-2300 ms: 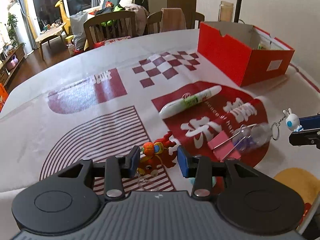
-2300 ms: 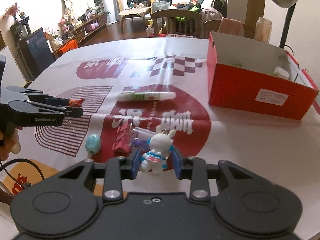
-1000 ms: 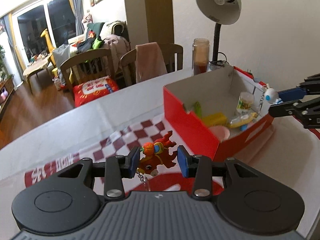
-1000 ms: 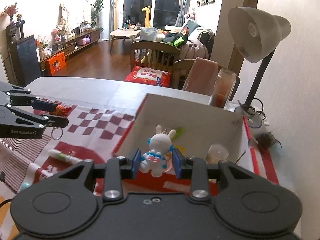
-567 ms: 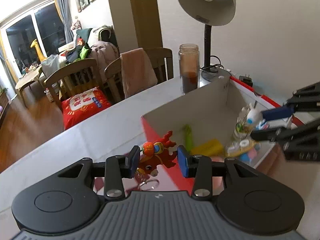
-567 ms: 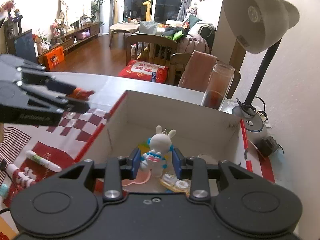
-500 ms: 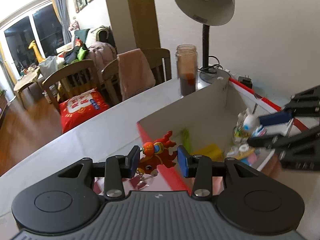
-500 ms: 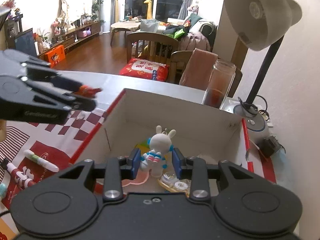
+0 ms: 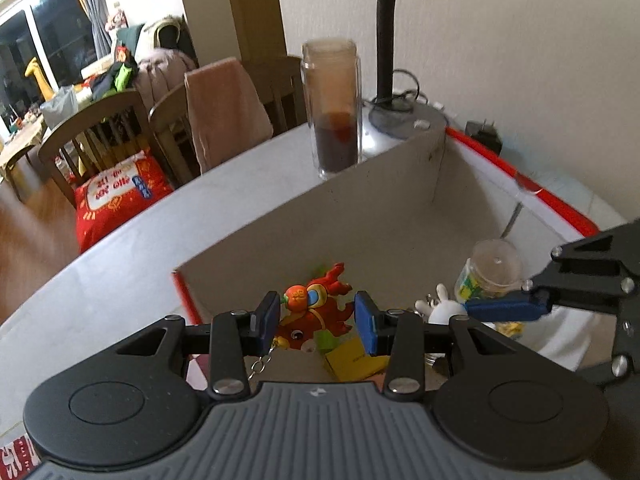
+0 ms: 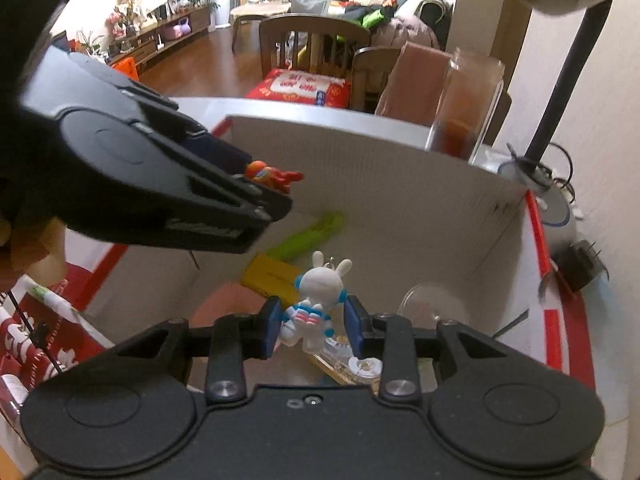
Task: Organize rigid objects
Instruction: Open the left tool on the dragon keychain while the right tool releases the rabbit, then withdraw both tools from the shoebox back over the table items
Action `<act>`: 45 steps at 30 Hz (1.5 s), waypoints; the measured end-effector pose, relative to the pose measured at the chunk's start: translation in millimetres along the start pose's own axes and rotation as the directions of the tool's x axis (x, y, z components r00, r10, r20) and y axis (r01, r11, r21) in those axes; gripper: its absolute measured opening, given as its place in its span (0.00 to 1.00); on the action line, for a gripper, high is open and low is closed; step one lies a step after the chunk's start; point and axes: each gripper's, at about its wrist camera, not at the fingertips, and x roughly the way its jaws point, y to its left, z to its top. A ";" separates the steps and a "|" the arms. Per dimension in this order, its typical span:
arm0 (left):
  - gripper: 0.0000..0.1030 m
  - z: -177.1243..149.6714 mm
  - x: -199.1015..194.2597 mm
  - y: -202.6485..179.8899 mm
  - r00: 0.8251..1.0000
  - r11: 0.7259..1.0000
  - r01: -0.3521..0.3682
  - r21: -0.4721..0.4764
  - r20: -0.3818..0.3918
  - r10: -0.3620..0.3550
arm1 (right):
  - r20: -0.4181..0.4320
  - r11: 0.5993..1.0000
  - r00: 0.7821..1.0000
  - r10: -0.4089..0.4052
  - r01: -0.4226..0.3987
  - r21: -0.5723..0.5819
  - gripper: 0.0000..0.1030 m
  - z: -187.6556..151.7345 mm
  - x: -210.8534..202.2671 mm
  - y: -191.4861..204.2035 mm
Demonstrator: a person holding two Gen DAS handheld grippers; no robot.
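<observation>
My left gripper (image 9: 316,322) is shut on a red dragon keychain (image 9: 316,312), hanging over the near left corner of the open red shoebox (image 9: 372,208). In the right wrist view the same dragon keychain (image 10: 276,176) pokes out of the left gripper (image 10: 264,196). My right gripper (image 10: 310,328) is shut on a white rabbit keychain (image 10: 318,292) with a blue and pink suit, low inside the shoebox (image 10: 360,160). The left wrist view shows the rabbit keychain (image 9: 438,306) at the right gripper (image 9: 496,308), to the right of my left one.
Inside the box lie a green pen (image 10: 308,236), a yellow block (image 10: 272,276), a small clear jar (image 9: 490,268) and a tape dispenser (image 10: 348,366). A tall glass jar (image 9: 334,108) and a lamp base (image 9: 400,120) stand behind the box. A marker (image 10: 48,300) lies on the tablecloth at left.
Both grippers have come forward and down over the shoebox, each still carrying its keychain. The left one now hangs over the box's near corner; the right one has sunk deeper inside.
</observation>
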 end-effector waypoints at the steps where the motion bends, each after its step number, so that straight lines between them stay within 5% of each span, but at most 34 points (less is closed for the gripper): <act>1: 0.39 0.8 5.2 0.2 1.000 1.000 0.003 -0.007 -0.010 -0.003 | -0.008 1.000 1.000 0.003 -0.003 0.000 0.32 -1.3 2.7 -0.3; 19: 0.39 -4.1 47.6 -10.9 0.989 0.999 0.008 -0.045 -0.150 -0.014 | -0.082 0.999 0.996 0.031 -0.029 0.027 0.34 -15.0 17.7 -3.9; 28: 0.40 -9.6 40.3 -13.9 0.989 0.999 0.001 -0.041 -0.149 -0.007 | -0.069 0.996 0.996 0.056 -0.052 0.067 0.42 -13.6 13.7 -6.1; 32: 0.55 -10.2 30.3 -15.1 0.993 0.999 0.005 -0.043 -0.118 -0.010 | -0.054 0.995 0.997 0.059 -0.055 0.077 0.47 -12.4 9.6 -7.7; 45: 0.56 -13.5 -12.7 -11.0 0.999 0.998 0.024 -0.056 -0.036 -0.026 | 0.008 0.996 0.999 0.050 -0.050 0.069 0.61 -9.7 -23.6 2.5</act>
